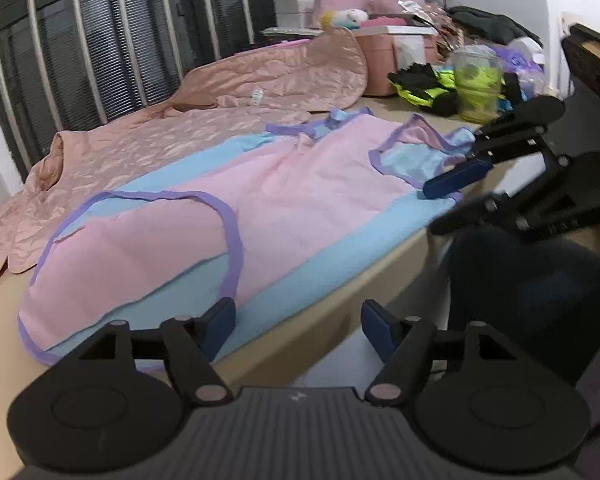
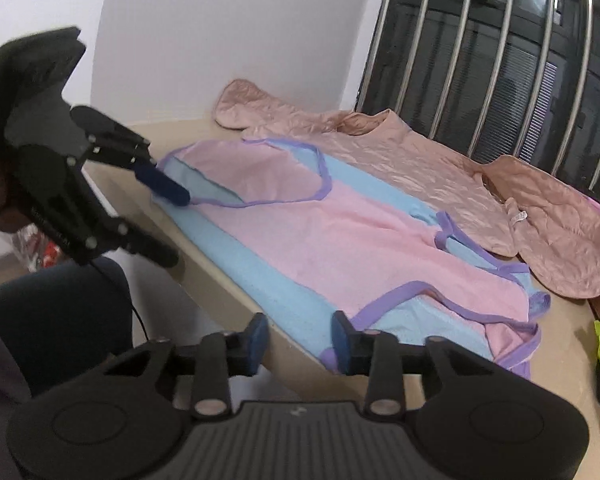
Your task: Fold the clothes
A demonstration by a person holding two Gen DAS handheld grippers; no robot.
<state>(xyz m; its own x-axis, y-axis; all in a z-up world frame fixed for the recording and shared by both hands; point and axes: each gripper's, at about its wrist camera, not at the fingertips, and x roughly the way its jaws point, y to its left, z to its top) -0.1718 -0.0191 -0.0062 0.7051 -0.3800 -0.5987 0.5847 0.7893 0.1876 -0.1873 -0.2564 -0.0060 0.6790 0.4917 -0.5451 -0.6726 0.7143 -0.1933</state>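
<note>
- Cloth is what the job is about: a pink and blue garment with purple trim lies spread flat on the tan table, along the near edge.
- It looks soft, thin and light, so I think it will bend and sag when lifted, not stay stiff.
- It may slide on the smooth table top if pulled from one side only.
- The purple trim looks thicker than the rest, so I think a corner or edge on it is a good place to pinch.
- The left gripper has its jaws wide apart, with nothing in them. It sits over the table edge by one end of the garment.
- The right gripper has its jaws partly apart and empty. One pad is just beside the purple corner at the other end; I cannot tell if it touches.
- A shiny peach quilted garment lies behind, touching the far side of the pink one. A lift could drag it along.
- Pinching both ends at once should keep the cloth flat for the fold.
</note>
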